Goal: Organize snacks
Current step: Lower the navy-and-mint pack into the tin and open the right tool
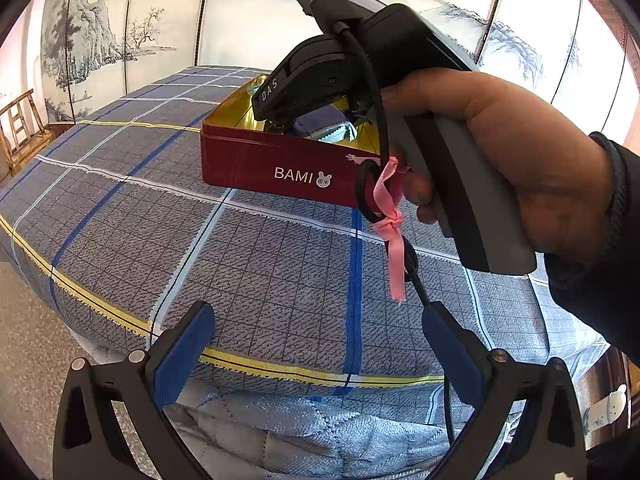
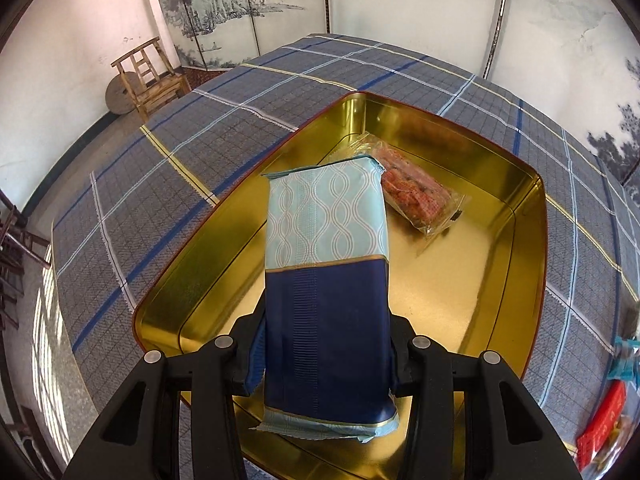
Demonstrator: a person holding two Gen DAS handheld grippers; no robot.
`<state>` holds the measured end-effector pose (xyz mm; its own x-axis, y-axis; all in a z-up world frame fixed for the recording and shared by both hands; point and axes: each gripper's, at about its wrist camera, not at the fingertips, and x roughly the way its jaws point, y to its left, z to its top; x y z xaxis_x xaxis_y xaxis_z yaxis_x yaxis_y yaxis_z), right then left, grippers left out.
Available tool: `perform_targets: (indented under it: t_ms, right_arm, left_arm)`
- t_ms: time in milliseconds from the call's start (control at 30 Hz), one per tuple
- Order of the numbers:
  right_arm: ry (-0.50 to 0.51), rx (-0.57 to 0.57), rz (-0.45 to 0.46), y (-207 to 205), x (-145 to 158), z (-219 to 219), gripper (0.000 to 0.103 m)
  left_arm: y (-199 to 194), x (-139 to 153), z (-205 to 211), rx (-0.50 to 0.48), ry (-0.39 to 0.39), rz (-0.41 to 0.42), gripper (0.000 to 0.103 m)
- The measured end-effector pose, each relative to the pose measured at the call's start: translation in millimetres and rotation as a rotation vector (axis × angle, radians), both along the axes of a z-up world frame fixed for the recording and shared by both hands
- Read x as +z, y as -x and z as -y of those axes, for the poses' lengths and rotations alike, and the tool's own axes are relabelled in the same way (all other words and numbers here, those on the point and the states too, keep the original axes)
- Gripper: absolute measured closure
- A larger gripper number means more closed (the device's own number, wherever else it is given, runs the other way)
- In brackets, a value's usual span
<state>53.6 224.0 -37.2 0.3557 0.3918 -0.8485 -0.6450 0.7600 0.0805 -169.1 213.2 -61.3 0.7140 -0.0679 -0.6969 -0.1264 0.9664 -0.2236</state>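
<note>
A red tin [image 1: 256, 160] with a gold inside [image 2: 460, 280] sits open on a bed covered in a blue-grey checked sheet [image 1: 248, 272]. Inside the tin, toward its far corner, lies a clear packet of reddish snacks [image 2: 420, 192], slanted across the floor of the tin. Beyond the tin, a wooden chair [image 2: 150, 76] stands by a painted folding screen [image 2: 224, 8]. To the right of the tin, at the bed's edge, lie a red packet [image 2: 602, 424] and a bluish wrapper [image 2: 624, 360].

The right gripper [image 2: 326, 354] is clenched on a long blue packet [image 2: 326, 280], its fingers pressing the packet's two long sides near the dark end. The packet hangs over the tin's near half, its long axis running away from the gripper, the pale patterned end pointing at the far wall of the tin and nearly reaching the clear packet. In the left wrist view a hand [image 1: 520, 168] holds this gripper above the tin.

The left gripper [image 1: 316, 344] hovers on the near side of the tin, jaws spread wide with nothing between them.
</note>
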Motion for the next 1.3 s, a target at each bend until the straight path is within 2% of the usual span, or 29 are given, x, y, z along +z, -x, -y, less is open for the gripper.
perform_targets:
  t_ms: [200, 567, 700, 800, 900, 967, 1067, 1133, 1233, 1267, 1300]
  right_arm:
    - [-0.011, -0.007, -0.047, -1.8, -9.7, -1.5, 0.057]
    - [-0.044, 0.001, -0.057, -0.4, -8.4, 0.4, 0.057]
    - [-0.115, -0.003, -0.014, 3.1, 10.9, 11.8, 0.056]
    - [-0.188, -0.022, 0.081, 6.2, 40.0, 37.7, 0.056]
    - [-0.266, -0.075, 0.160, 4.9, 64.0, 89.1, 0.053]
    - [-0.299, -0.143, 0.179, 0.5, 68.9, 137.4, 0.050]
    - [-0.303, -0.317, 0.220, -5.4, 64.3, 230.1, 0.048]
    - [-0.293, -0.476, 0.257, -7.3, 57.5, 302.9, 0.044]
    - [-0.214, -0.732, 0.318, -5.9, 40.2, 411.8, 0.032]
    - [-0.201, -0.780, 0.319, -6.7, 35.2, 442.3, 0.031]
    - [-0.167, -0.835, 0.311, -8.2, 28.2, 469.9, 0.031]
  left_arm:
    - [1.0, -0.5, 2.7, -0.006, -0.004, -0.005, 0.000]
    - [-1.5, -0.3, 4.0, 0.001, -0.014, -0.015, 0.000]
    - [1.2, 2.1, 4.6, 0.006, -0.031, -0.010, 0.000]
    - [3.6, 5.6, 6.8, 0.007, -0.040, -0.003, 0.000]
    - [7.9, 14.1, 14.2, -0.006, -0.054, 0.027, 0.000]
    - [8.9, 21.8, 21.4, -0.022, -0.076, 0.057, 0.000]
    - [5.9, 33.4, 32.0, -0.058, -0.092, 0.099, 0.000]
    - [2.9, 43.2, 38.8, -0.114, -0.061, 0.128, 0.000]
    - [-3.5, 61.2, 69.0, -0.301, -0.028, 0.181, 0.000]
    - [-3.0, 66.8, 84.4, -0.405, -0.001, 0.196, 0.001]
    - [-2.4, 71.8, 99.7, -0.542, 0.062, 0.202, 0.000]
